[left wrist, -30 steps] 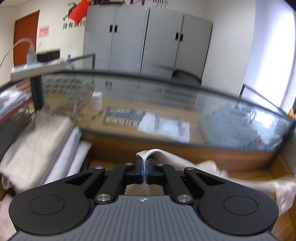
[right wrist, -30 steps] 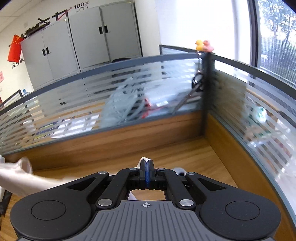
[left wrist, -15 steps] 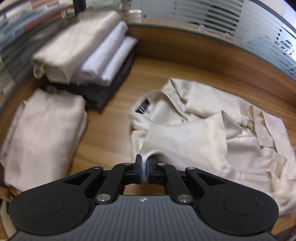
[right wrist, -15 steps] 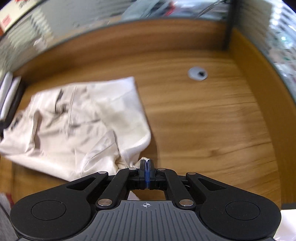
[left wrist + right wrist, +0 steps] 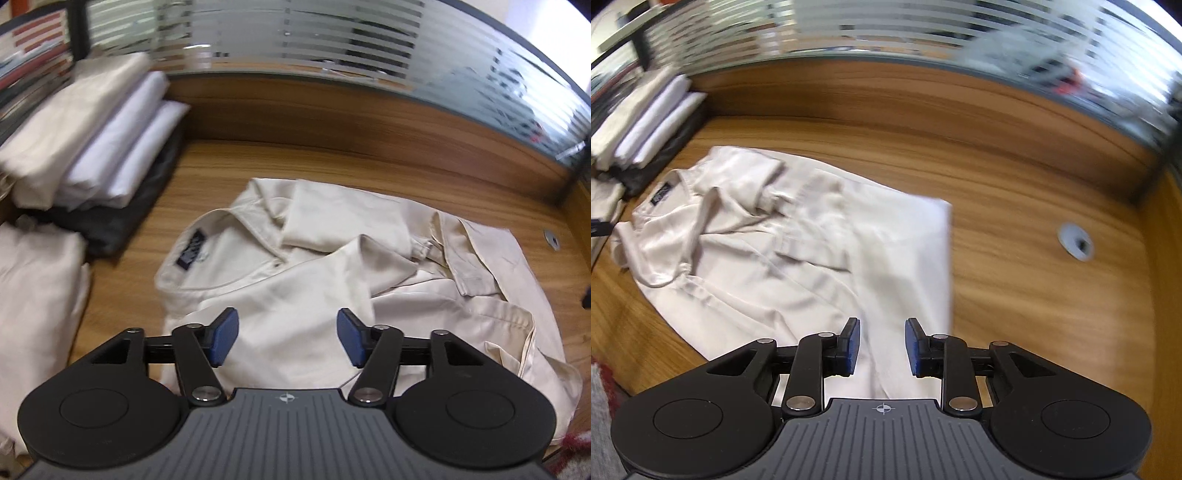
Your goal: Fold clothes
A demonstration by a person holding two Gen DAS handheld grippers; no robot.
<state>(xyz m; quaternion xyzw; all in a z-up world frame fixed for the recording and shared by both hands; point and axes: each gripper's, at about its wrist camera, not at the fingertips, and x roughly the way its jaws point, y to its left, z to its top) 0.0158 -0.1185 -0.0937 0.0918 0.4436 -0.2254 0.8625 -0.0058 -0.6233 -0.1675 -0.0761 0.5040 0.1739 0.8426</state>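
Left claw (image 5: 287,338) is gaping wide, gripping nothing, hovering over the cream shirt (image 5: 332,280) that is lying crumpled on the worktop (image 5: 207,177). Right claw (image 5: 882,346) is standing partly open above the shirt's hem at 6 o'clock, possibly touching cloth.

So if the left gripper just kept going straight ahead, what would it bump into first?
Most likely the cream shirt lying on the desk; the left gripper points down at it, open. Depth is unclear.
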